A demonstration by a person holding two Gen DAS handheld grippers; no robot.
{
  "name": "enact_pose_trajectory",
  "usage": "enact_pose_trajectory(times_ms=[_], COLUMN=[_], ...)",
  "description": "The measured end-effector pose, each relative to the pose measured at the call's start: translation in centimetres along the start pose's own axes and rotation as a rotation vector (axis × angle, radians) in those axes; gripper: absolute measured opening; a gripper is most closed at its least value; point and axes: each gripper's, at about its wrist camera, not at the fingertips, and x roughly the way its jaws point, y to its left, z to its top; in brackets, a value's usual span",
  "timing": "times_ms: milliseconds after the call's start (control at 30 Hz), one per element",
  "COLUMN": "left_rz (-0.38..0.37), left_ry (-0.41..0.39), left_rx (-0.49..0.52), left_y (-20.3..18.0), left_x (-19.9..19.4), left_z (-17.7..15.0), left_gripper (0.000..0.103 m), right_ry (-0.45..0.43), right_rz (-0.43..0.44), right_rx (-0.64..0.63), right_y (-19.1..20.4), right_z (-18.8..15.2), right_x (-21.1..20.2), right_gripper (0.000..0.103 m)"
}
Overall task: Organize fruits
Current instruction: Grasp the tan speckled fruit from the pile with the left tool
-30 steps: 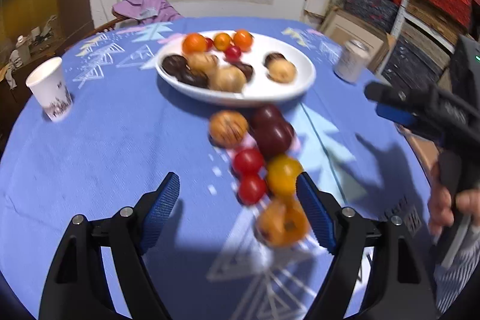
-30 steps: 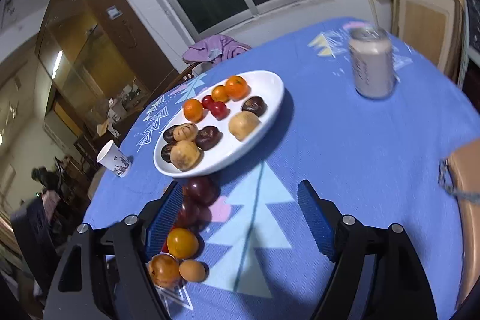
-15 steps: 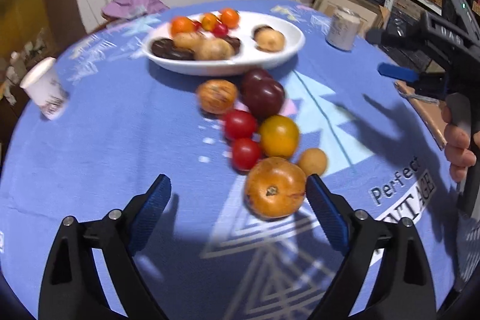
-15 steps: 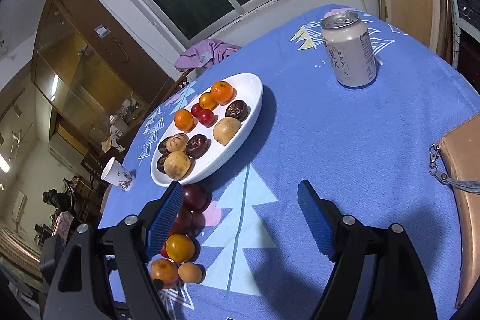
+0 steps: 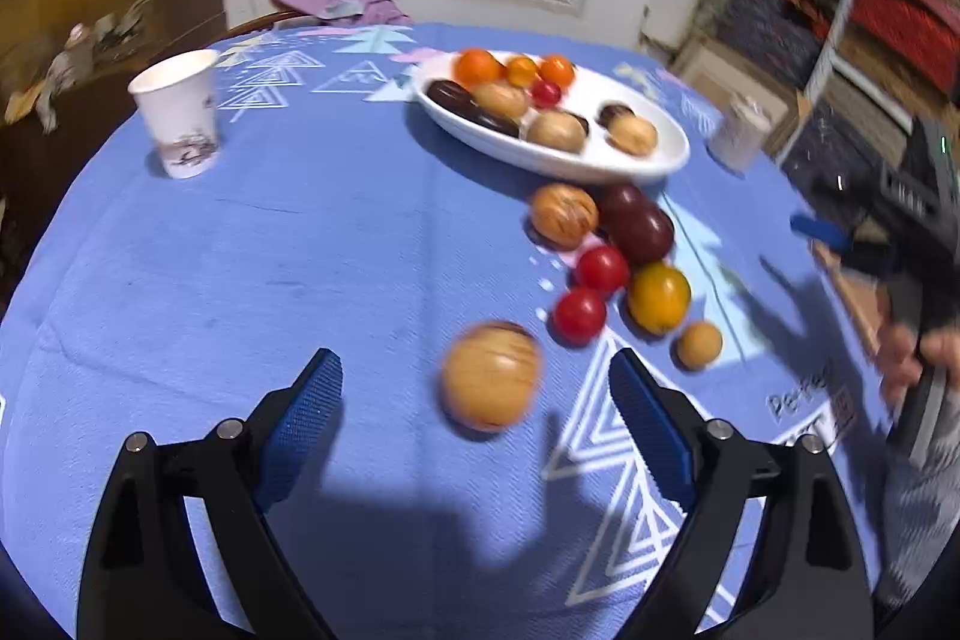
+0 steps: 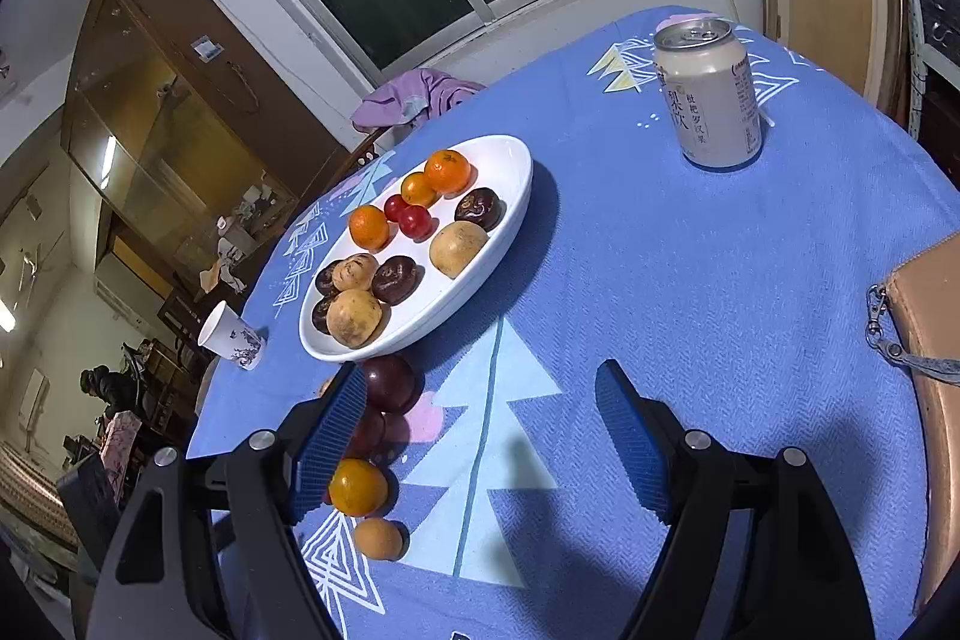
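A white oval plate holds several fruits: oranges, cherry tomatoes, dark and tan ones. Loose fruits lie on the blue tablecloth in front of it: two red tomatoes, a yellow-orange one, dark plums, a small tan one. A blurred tan-orange fruit lies between the tips of my open left gripper, untouched. My right gripper is open and empty above the cloth, right of the loose fruits; it also shows in the left wrist view.
A paper cup stands at the table's left. A drink can stands right of the plate. A tan pouch with a zipper lies at the right edge. Shelves and boxes stand beyond the table.
My left gripper has swung left, so the plate and fruits now sit to the right. The tan-orange fruit has rolled away from the pile. The right gripper has moved a little closer to the table.
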Motion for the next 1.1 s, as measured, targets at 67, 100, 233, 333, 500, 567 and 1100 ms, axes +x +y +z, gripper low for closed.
enact_pose_trajectory(times_ms=[67, 100, 233, 333, 500, 567, 1100], left_rz=[0.008, 0.009, -0.007, -0.016, -0.014, -0.004, 0.028], left_ry=[0.021, 0.031, 0.067, 0.072, 0.056, 0.049, 0.056], left_rx=[0.016, 0.014, -0.021, -0.070, -0.151, -0.150, -0.154], left_y=[-0.5, -0.6, -0.2, 0.8, 2.8, 2.8, 3.2], left_x=[0.6, 0.9, 1.6, 1.6, 1.2, 1.1, 2.5], left_z=[-0.1, -0.1, -0.1, 0.1, 0.4, 0.6, 1.4], left_gripper=[0.089, 0.089, 0.088, 0.088, 0.088, 0.086, 0.043], right_ry=[0.001, 0.001, 0.012, 0.020, 0.024, 0.029, 0.068], right_rz=[0.000, 0.000, -0.001, -0.003, -0.005, -0.009, -0.012], right_rx=[0.002, 0.001, -0.009, -0.011, -0.005, -0.006, -0.035], right_y=[-0.1, -0.1, 0.1, 0.1, 0.0, 0.0, 0.6], right_z=[0.1, 0.1, -0.1, -0.1, -0.1, -0.2, -0.7], right_x=[0.0, 0.0, 0.2, 0.4, 0.4, 0.5, 1.3], right_gripper=[0.080, 0.080, 0.080, 0.080, 0.080, 0.080, 0.080])
